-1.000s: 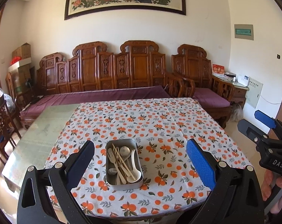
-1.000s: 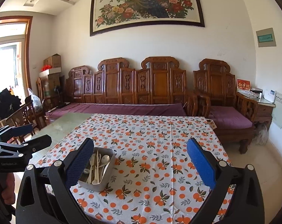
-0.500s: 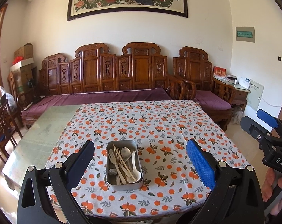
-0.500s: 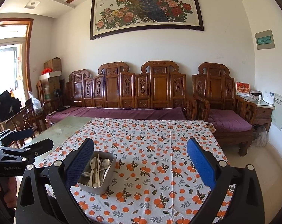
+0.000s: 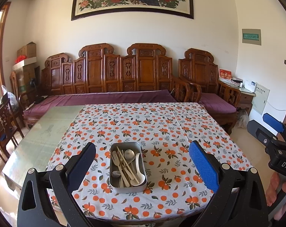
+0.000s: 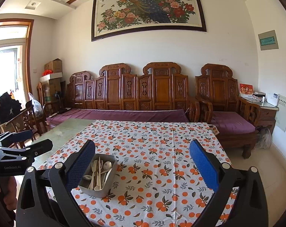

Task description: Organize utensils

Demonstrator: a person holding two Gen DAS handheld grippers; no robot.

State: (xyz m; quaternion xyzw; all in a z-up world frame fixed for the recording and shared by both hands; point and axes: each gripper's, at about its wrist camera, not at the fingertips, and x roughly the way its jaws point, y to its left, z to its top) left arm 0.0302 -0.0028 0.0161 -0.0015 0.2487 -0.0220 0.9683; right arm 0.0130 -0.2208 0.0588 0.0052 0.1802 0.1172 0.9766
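Note:
A grey metal tin (image 5: 141,186) stands near the front edge of the table. In it lie a fork (image 5: 115,158), metal spoons (image 5: 129,154), a white ceramic spoon (image 5: 138,177) and pale chopsticks (image 5: 126,163), all jumbled. My left gripper (image 5: 142,165) hangs open above and in front of the tin, which shows between its fingers. The right wrist view has the tin (image 6: 90,188) low on the left, behind the left finger of my right gripper (image 6: 142,167), which is open and holds nothing. Each gripper shows at the edge of the other's view.
The table wears an orange-patterned cloth (image 5: 161,128); its left part is bare glass (image 5: 44,132). A carved wooden sofa (image 5: 112,79) with purple cushions runs along the far wall. Wooden chairs (image 5: 3,121) stand to the left, and a side table (image 5: 245,92) is at the right.
Both cameras have lifted and drawn back a little, so the tin sits slightly lower in the views. The tin and utensils have not moved. Both grippers stay open.

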